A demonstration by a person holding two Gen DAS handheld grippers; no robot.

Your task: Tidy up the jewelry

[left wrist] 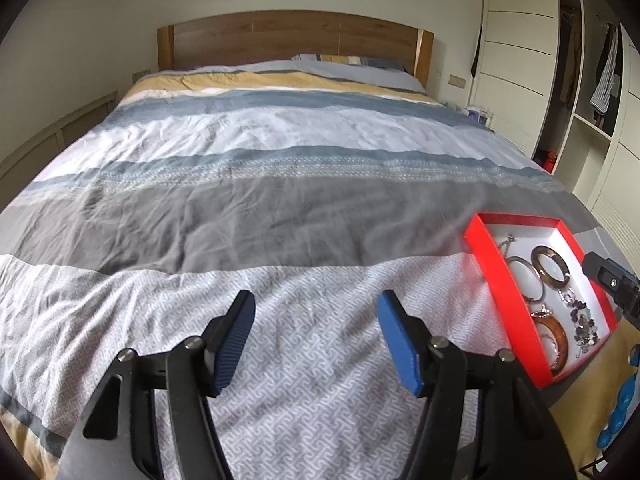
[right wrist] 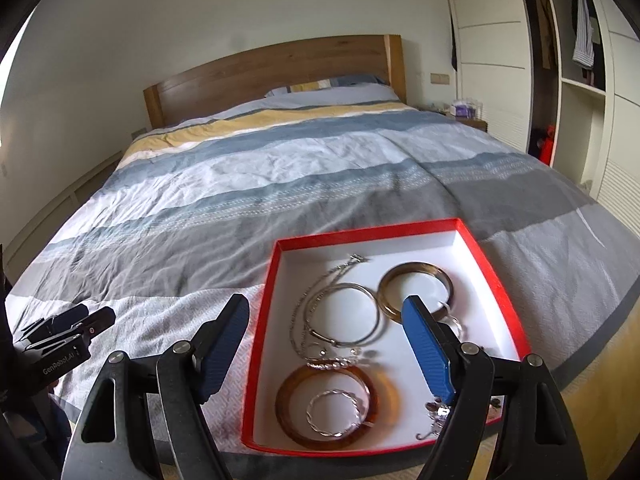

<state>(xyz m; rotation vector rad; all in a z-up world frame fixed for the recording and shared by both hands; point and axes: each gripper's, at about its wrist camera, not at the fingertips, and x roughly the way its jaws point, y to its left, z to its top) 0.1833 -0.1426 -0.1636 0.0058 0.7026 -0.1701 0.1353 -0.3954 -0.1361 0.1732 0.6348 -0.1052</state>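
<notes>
A bedroom: a bed [right wrist: 280, 184] with a curved wooden headboard [right wrist: 276, 76] and a crumpled striped duvet in grey, blue, white and yellow bands; white slatted wardrobe doors [right wrist: 492, 60] stand at 2 o'clock. On the duvet's near edge lies a shallow rectangular red box [right wrist: 262, 320] with a white inside. It holds 2 thick glossy amber bangles [right wrist: 292, 404], a thin silver hoop [right wrist: 340, 314], a twisted silver ring [right wrist: 340, 412] and a fine chain [right wrist: 316, 296]. Beaded pieces at 4 o'clock are partly hidden behind the right tool's finger. The right tool [right wrist: 326, 344] hangs over the box, its ribbed blue pads spread, nothing between them. The left tool [left wrist: 316, 340] is spread too, over bare duvet, with the box at its 3 o'clock.
</notes>
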